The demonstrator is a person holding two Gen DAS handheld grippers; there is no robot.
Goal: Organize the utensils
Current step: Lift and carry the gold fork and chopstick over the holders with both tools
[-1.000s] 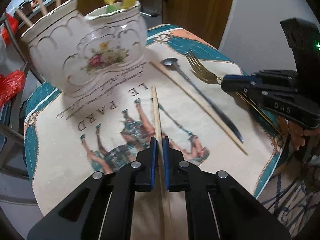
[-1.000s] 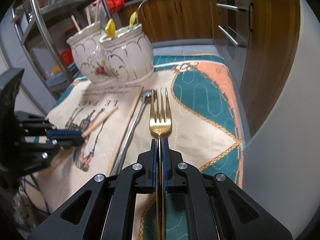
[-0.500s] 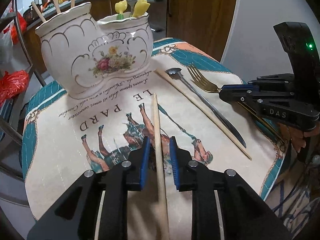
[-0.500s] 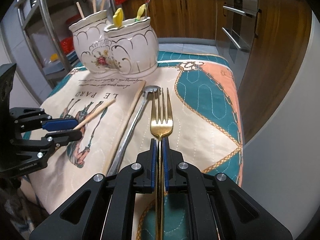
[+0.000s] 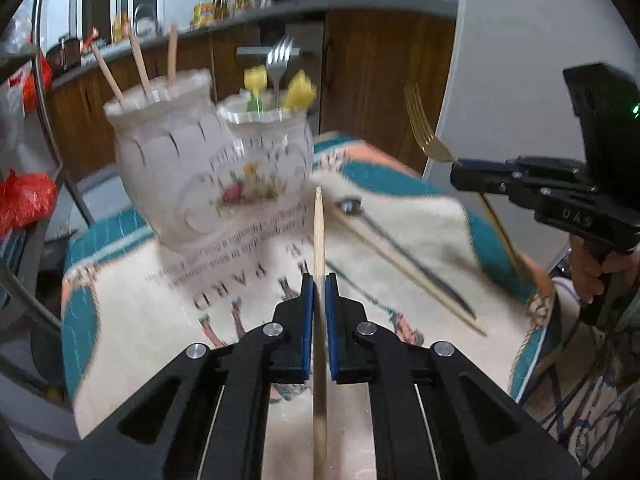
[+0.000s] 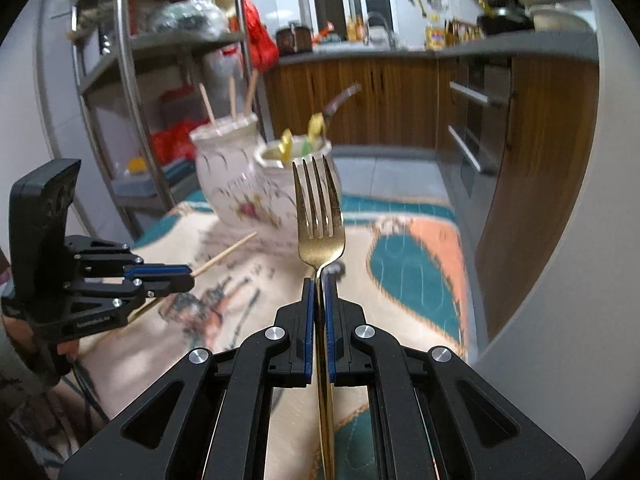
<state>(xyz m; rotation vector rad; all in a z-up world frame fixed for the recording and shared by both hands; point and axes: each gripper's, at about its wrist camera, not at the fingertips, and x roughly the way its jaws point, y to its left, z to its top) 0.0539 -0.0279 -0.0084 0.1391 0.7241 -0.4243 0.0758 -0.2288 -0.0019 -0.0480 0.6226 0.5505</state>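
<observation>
My left gripper (image 5: 316, 280) is shut on a wooden chopstick (image 5: 319, 232) and holds it lifted above the printed cloth (image 5: 168, 320). My right gripper (image 6: 319, 284) is shut on a gold fork (image 6: 318, 216), raised with tines up; it also shows in the left wrist view (image 5: 424, 132). The white twin ceramic holder (image 5: 208, 160) stands at the back of the cloth, with chopsticks in its left cup and a fork and yellow-handled pieces in its right cup. It shows blurred in the right wrist view (image 6: 248, 176).
A dark spoon (image 5: 404, 256) and a second chopstick (image 5: 408, 272) lie on the cloth right of centre. A metal shelf rack (image 6: 120, 80) stands at the left, wooden cabinets (image 6: 360, 100) behind, and the table's edges drop off at the right and front.
Both grippers have lifted off the cloth. The left jaws opened briefly, then shut again on the chopstick and raised it. The right gripper raised the fork.
</observation>
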